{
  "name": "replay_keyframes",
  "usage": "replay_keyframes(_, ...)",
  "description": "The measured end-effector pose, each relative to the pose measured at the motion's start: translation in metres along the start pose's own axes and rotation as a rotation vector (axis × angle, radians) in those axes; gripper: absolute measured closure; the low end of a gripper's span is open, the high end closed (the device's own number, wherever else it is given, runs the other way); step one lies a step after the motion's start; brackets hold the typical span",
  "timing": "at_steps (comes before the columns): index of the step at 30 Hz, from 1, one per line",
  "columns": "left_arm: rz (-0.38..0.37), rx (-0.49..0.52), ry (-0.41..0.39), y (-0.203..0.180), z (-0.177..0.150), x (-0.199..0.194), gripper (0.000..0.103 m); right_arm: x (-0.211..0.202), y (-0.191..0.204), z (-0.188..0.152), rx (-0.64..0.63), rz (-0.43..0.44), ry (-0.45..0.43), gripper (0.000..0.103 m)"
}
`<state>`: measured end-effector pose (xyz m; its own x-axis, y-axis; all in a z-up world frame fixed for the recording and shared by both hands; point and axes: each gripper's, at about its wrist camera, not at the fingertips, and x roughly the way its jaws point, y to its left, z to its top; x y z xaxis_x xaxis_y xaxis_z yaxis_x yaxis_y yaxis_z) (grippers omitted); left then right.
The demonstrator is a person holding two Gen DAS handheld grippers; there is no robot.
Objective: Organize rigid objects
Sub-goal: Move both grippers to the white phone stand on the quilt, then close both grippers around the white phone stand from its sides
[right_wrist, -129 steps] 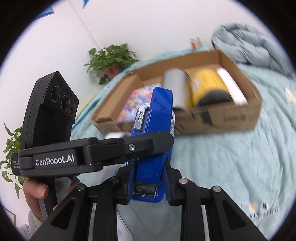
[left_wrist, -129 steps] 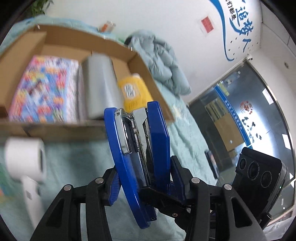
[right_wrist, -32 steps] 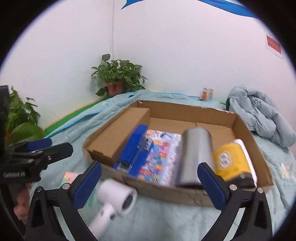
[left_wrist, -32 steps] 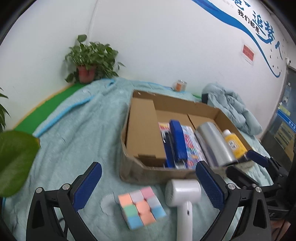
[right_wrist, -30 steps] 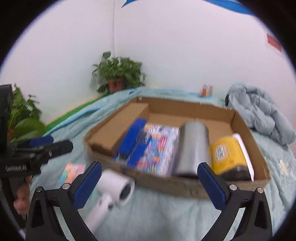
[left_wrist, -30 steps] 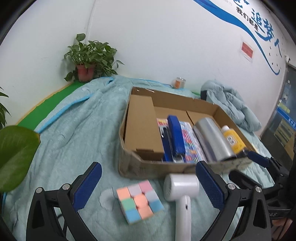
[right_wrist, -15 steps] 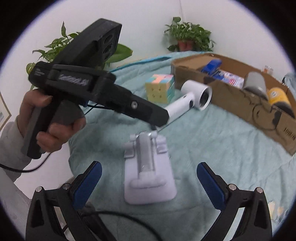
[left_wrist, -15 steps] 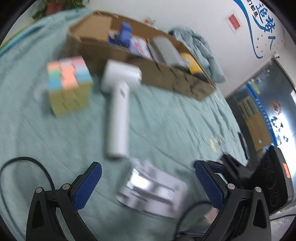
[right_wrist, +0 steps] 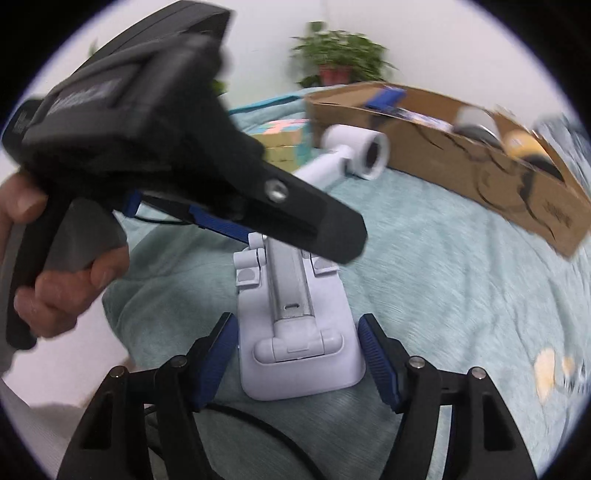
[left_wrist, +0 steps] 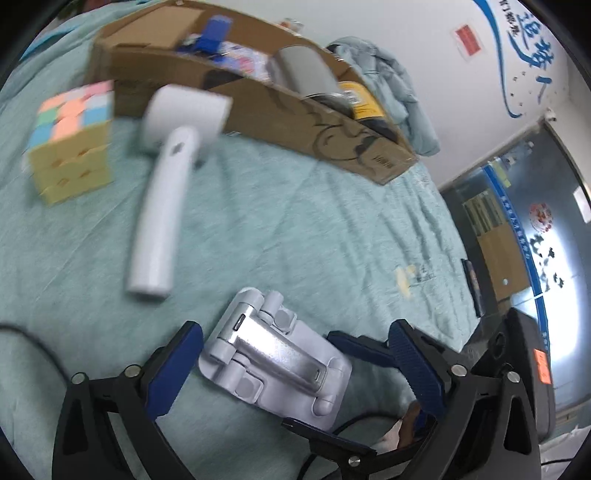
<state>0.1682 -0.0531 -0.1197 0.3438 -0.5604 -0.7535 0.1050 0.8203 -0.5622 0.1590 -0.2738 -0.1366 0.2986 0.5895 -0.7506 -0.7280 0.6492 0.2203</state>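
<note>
Left wrist view: my left tool (left_wrist: pixel 295 365) is wide but closing, with the folded white stand (left_wrist: pixel 275 356) between its jaws; the pads are not pressing it yet, and nothing is held. The stand lies flat on the green blanket (left_wrist: pixel 314 221). Farther off, a white hair dryer (left_wrist: pixel 166 177) and a pastel cube (left_wrist: pixel 70 138) lie loose just in front of the box (left_wrist: pixel 295 114). Inside the box I can make out a blue stapler (left_wrist: pixel 214 31), a grey cylinder (left_wrist: pixel 304 70) and a yellow bottle (left_wrist: pixel 360 99).

Right wrist view: my right tool (right_wrist: pixel 297 354) is closing fast around the near end of the stand (right_wrist: pixel 299 332); its pads sit just beside the base edges, seemingly not clamped yet, so it too is empty. The left tool (right_wrist: pixel 221 218), gripped in a hand (right_wrist: pixel 55 280), crosses above the stand's far end.

My read: several items are already boxed, while the stand, dryer and cube remain. The step in hand is a two-tool pickup of the stand.
</note>
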Motion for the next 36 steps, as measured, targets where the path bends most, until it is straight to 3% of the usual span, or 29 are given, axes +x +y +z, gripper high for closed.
replay_keyframes(3,-0.085,-0.011,-0.02,-0.012,0.015,0.001,0.008,-0.005,-0.026,0.002,0.105,-0.084,-0.005,0.036)
replay_keyframes(6,-0.053,0.009,-0.054,-0.022,0.025,0.001,0.008,-0.012,-0.066,0.004,0.288,-0.181,-0.014,0.036)
replay_keyframes(8,-0.073,0.001,-0.035,-0.022,0.029,0.006,0.008,-0.019,-0.088,0.003,0.411,-0.253,-0.024,0.036)
replay_keyframes(10,-0.101,-0.015,-0.007,-0.023,0.029,0.015,0.008,-0.022,-0.095,0.004,0.483,-0.221,-0.036,0.034)
replay_keyframes(12,-0.118,-0.015,0.017,-0.024,0.027,0.023,0.008,-0.023,-0.088,0.008,0.441,-0.143,-0.054,0.027)
replay_keyframes(14,-0.142,-0.017,0.04,-0.023,0.026,0.03,0.008,-0.025,-0.074,0.012,0.342,-0.086,-0.083,0.027)
replay_keyframes(19,-0.19,-0.014,0.085,-0.019,0.022,0.043,0.013,-0.019,-0.063,0.014,0.265,-0.22,-0.066,0.027)
replay_keyframes(21,-0.212,0.008,0.116,-0.025,0.023,0.051,0.021,-0.015,-0.066,0.015,0.277,-0.233,-0.051,0.027)
replay_keyframes(24,-0.22,0.021,0.125,-0.029,0.026,0.06,0.023,-0.009,-0.061,0.004,0.326,-0.247,0.0,0.027)
replay_keyframes(28,-0.224,0.021,0.136,-0.028,0.029,0.066,0.027,-0.011,-0.062,0.001,0.35,-0.252,-0.017,0.034)
replay_keyframes(30,-0.214,0.022,0.142,-0.027,0.03,0.067,0.032,-0.017,-0.067,-0.001,0.392,-0.232,-0.042,0.045)
replay_keyframes(33,-0.199,0.025,0.14,-0.025,0.028,0.064,0.035,-0.019,-0.072,-0.002,0.404,-0.181,-0.044,0.045)
replay_keyframes(36,-0.191,0.01,0.135,-0.019,0.025,0.064,0.046,-0.016,-0.076,-0.002,0.438,-0.144,-0.041,0.045)
